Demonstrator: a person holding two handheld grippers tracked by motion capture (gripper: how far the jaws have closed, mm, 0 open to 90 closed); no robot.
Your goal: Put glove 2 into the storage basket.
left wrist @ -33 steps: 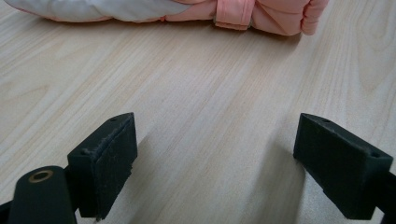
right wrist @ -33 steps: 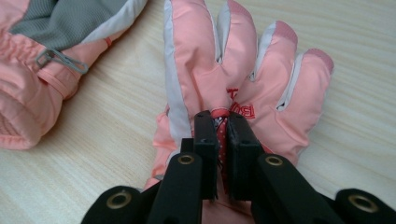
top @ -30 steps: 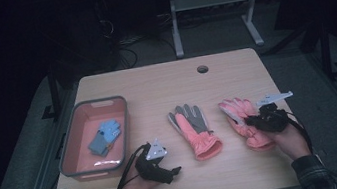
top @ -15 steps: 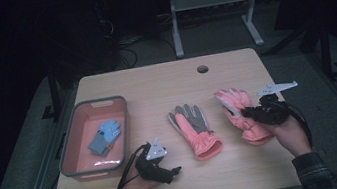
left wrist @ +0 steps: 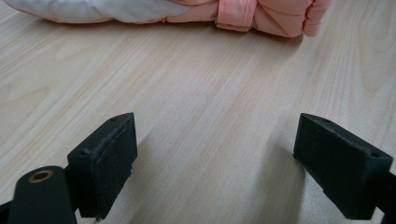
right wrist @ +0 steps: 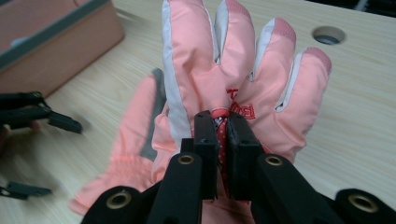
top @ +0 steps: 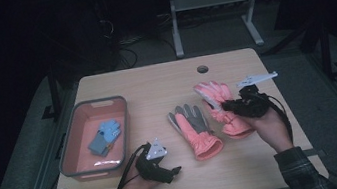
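Red embroidered lettering sits on the back of the pink glove (right wrist: 243,88), partly hidden behind the jaws; too little shows to read it.

This looks like a lab or recording room rather than a home. A plain wood-grain desk (top: 155,84) with a round cable hole (top: 202,68) stands alone on grey carpet (top: 298,60) in a dim space. Loose cables (top: 124,48) lie on the floor behind it, beside the metal legs of a second desk (top: 215,11). Dark stands (top: 54,91) rise at either side of the desk.
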